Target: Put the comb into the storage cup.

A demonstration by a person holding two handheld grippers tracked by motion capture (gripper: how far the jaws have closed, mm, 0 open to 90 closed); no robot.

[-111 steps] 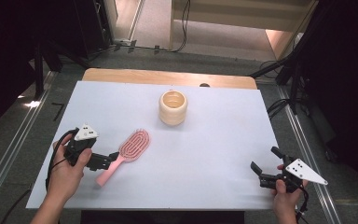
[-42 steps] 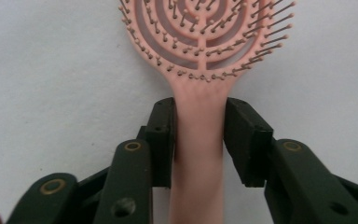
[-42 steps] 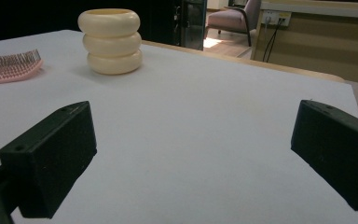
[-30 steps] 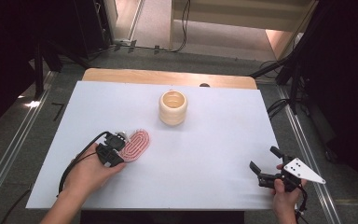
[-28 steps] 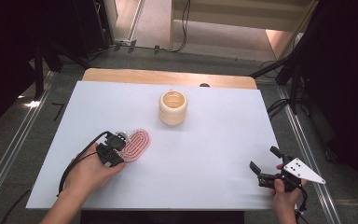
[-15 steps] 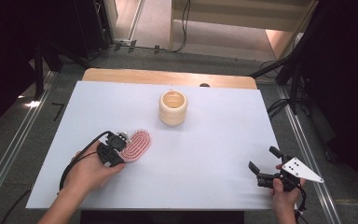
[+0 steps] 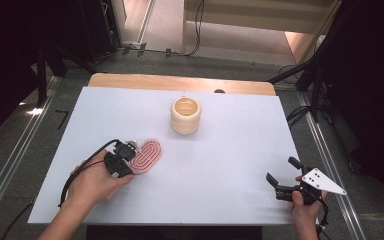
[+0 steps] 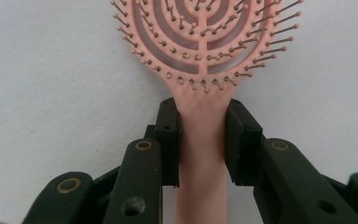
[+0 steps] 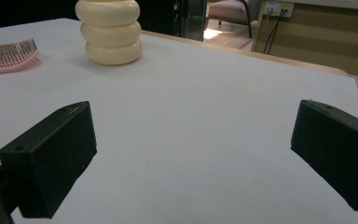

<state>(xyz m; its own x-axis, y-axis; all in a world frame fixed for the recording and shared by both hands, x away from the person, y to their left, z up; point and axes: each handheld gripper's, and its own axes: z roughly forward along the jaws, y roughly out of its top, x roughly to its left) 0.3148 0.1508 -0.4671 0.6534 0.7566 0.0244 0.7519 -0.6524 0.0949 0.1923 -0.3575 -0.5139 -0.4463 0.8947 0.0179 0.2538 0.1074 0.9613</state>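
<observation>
A pink paddle hairbrush (image 7: 149,154) lies bristles up on the white table sheet (image 7: 220,165), left of centre. My left gripper (image 7: 123,159) is shut on its handle just below the head. In the left gripper view both pads press the handle's sides, gripper (image 8: 203,109), with the brush head (image 8: 203,37) beyond them. My right gripper (image 7: 282,170) rests near the front right corner, open with nothing between its jaws (image 9: 200,154). A cream ribbed cup (image 7: 185,115) stands upright at the far middle.
The right gripper view shows the cup (image 9: 109,30) and the brush head (image 9: 7,56) far off to the left. A wooden edge (image 7: 180,82) runs behind the sheet. Dark floor, rails and cables surround the table.
Since the earliest frame my left hand has moved right over the brush and the jaws now clamp the handle. Over the last second nothing visibly moves. The right hand stays put.
</observation>
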